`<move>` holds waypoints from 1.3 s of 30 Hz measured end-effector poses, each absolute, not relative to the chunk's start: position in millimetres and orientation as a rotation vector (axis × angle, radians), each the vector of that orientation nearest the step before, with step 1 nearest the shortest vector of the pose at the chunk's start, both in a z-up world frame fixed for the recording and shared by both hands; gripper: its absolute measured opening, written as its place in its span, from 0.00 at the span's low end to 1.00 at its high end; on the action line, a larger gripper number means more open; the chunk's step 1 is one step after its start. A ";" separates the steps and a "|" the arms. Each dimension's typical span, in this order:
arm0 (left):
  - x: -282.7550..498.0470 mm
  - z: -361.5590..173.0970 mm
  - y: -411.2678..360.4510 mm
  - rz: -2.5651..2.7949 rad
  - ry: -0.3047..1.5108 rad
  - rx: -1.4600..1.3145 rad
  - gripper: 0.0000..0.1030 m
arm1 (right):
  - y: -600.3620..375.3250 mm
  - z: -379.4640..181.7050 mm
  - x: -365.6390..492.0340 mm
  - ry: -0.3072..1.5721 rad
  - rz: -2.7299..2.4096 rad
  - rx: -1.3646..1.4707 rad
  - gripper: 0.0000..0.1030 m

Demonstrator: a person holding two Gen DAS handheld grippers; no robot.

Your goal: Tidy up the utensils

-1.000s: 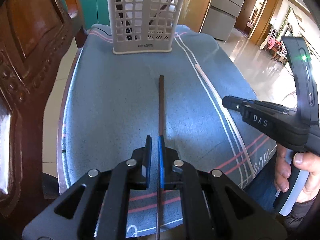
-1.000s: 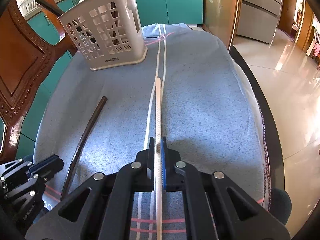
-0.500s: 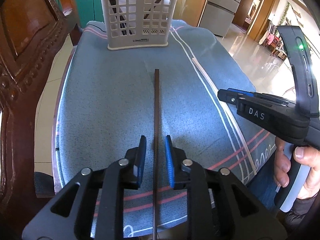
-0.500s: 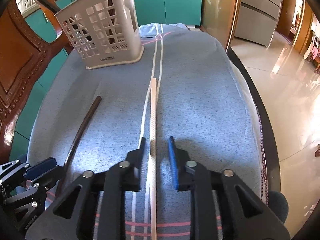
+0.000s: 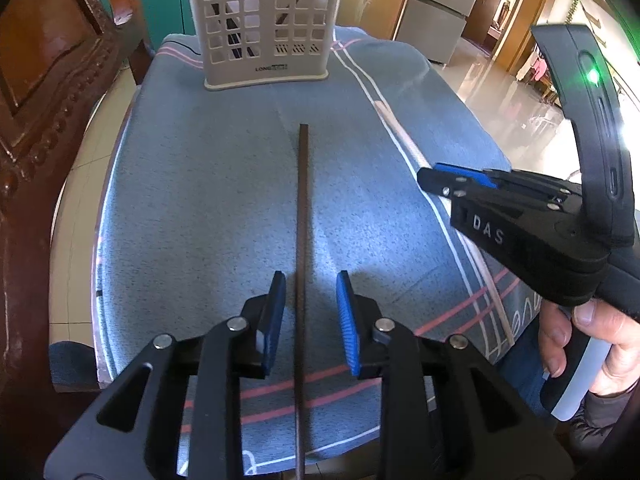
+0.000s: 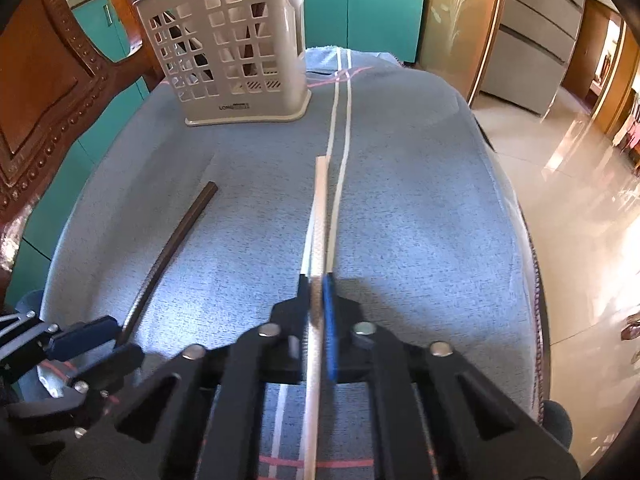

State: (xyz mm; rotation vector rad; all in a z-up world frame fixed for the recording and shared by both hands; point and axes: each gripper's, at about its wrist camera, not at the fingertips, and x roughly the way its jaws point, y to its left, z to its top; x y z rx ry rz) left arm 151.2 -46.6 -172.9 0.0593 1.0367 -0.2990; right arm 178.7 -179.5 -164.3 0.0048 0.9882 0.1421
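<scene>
Chopsticks are lying on a blue-grey tablecloth (image 5: 200, 208) with white and pink stripes, one under each claw. The dark brown chopstick (image 5: 302, 216) is stretching straight away from the left gripper (image 5: 310, 312) toward the white slotted utensil basket (image 5: 266, 20), its far tip ending well short of the basket's base. It is running through the gap between the blue pads, and the jaws are standing apart with bare cloth showing on both sides of the stick, so neither pad is pressing on it; these jaws have just been opening. In the right wrist view the same dark chopstick (image 6: 176, 236) is lying off to the left, apart from the pale one.

The pale chopstick (image 6: 320, 220) is lying along the cloth's paired white stripes, and the right gripper (image 6: 318, 304) is clamping it: the two pads are sitting tight against its sides, having just been closing onto it. Its far end is pointing toward the basket (image 6: 228, 60), which is standing upright at the far end of the table with a white spoon and a few dark utensils already leaning inside.

From the left wrist view, a hand (image 5: 588, 336) is gripping the handle of the right gripper at the right edge. A carved wooden chair (image 6: 44, 92) is standing beside the table on the left.
</scene>
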 end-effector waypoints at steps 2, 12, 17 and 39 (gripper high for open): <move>151.0 -173.3 -47.9 -0.301 1.036 0.064 0.26 | -180.8 -163.9 179.0 0.995 0.159 0.027 0.06; 155.4 -173.3 -46.2 -0.278 1.033 0.059 0.30 | -183.5 -155.4 176.4 0.986 0.174 0.046 0.06; 159.7 -173.1 -42.1 -0.265 1.031 0.063 0.33 | -186.4 -163.2 177.1 1.011 0.166 0.052 0.06; 183.0 -169.5 -34.5 -0.260 1.049 0.008 0.38 | -181.1 -163.3 173.6 1.014 0.171 0.027 0.19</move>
